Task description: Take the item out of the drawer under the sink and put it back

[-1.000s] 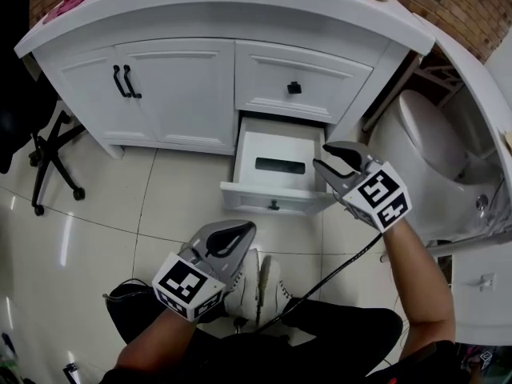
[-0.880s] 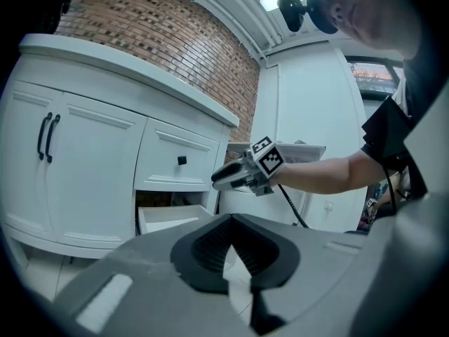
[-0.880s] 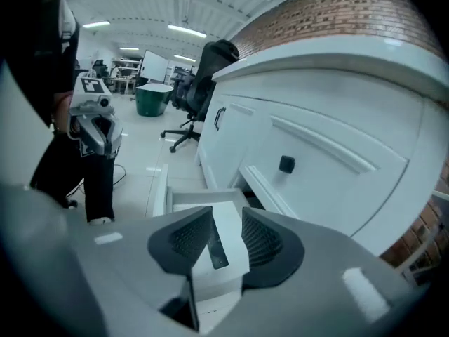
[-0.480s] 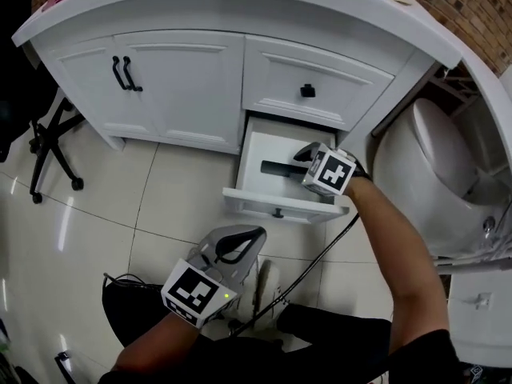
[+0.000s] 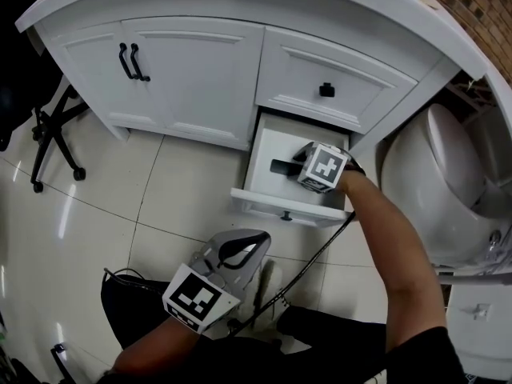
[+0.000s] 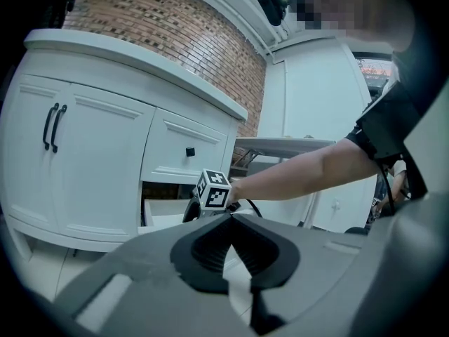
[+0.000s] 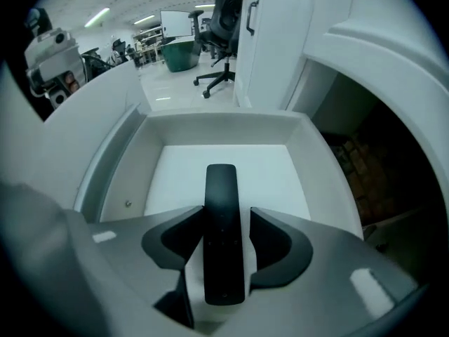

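Observation:
The low drawer [image 5: 272, 202] under the sink counter stands pulled out. A black remote [image 5: 282, 167] lies flat on its white floor. My right gripper [image 5: 302, 157] reaches down into the drawer, its marker cube above the remote. In the right gripper view the remote [image 7: 223, 188] runs lengthwise between the jaws of that gripper [image 7: 226, 213]. They are opening, and a thin gap shows beside the remote. The drawer's walls [image 7: 217, 128] ring it. My left gripper [image 5: 254, 238] hangs low over the floor, short of the drawer, tips together and empty [image 6: 230, 220].
Left of the drawer is a white cabinet with two black door handles [image 5: 132, 61]. Above it sits a shut drawer with a black knob [image 5: 326, 90]. A white toilet [image 5: 456, 182] stands close on the right, an office chair [image 5: 48, 134] at the left. A black cable [image 5: 312, 262] trails from the right gripper.
My right gripper has gone from in front of the drawer's right corner down into the drawer and over the remote. The left gripper has stayed low near the floor.

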